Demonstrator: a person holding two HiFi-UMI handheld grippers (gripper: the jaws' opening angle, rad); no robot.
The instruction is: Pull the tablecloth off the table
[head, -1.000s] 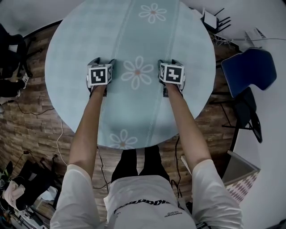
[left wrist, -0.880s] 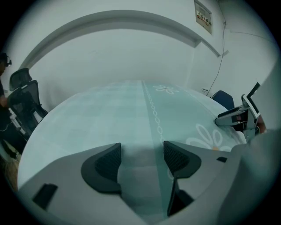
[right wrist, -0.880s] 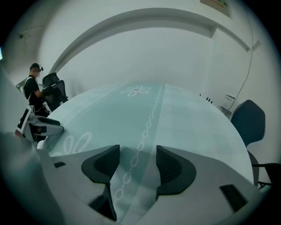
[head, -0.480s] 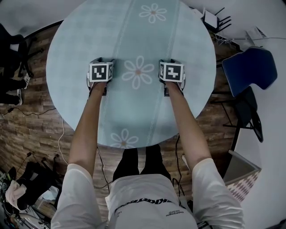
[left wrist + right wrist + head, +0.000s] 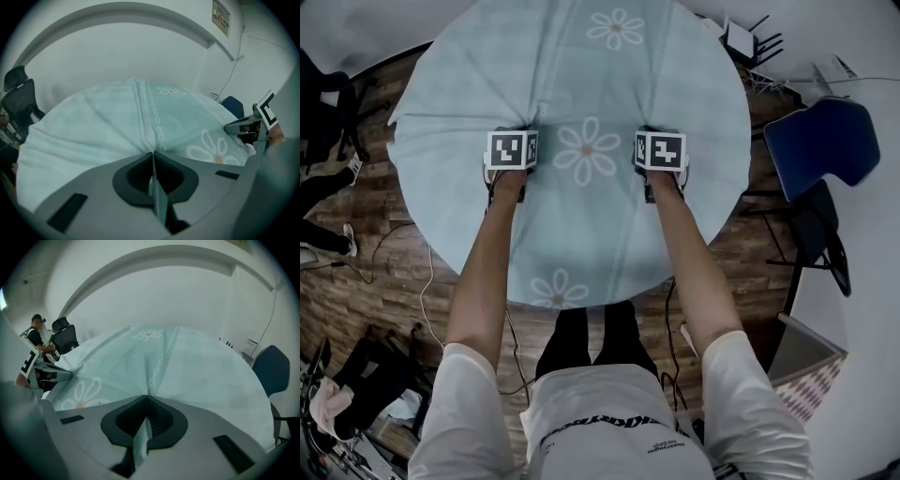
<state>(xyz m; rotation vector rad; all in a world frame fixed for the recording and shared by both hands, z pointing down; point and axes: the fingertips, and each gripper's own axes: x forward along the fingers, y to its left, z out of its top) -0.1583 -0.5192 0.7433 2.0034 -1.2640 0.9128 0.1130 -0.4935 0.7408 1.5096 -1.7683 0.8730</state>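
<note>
Tablecloth point(image 5: 581, 244), pale blue-green with white daisies and a chain-patterned stripe along it, lies spread over the round table and covers the top to its edge, with wooden floor point(image 5: 356, 272) showing around it. Creases fan outward across the cloth from two pinched spots, one on either side of the middle daisy point(image 5: 587, 150). My left gripper point(image 5: 152, 152) has just been closing its jaws. They now meet on a raised fold of the cloth, and a thin ridge of it runs back between them. My right gripper point(image 5: 146, 396) has just been closing too and pinches its own fold, with a strip of fabric standing between its jaws. Both grippers tilt down onto the tabletop.
</note>
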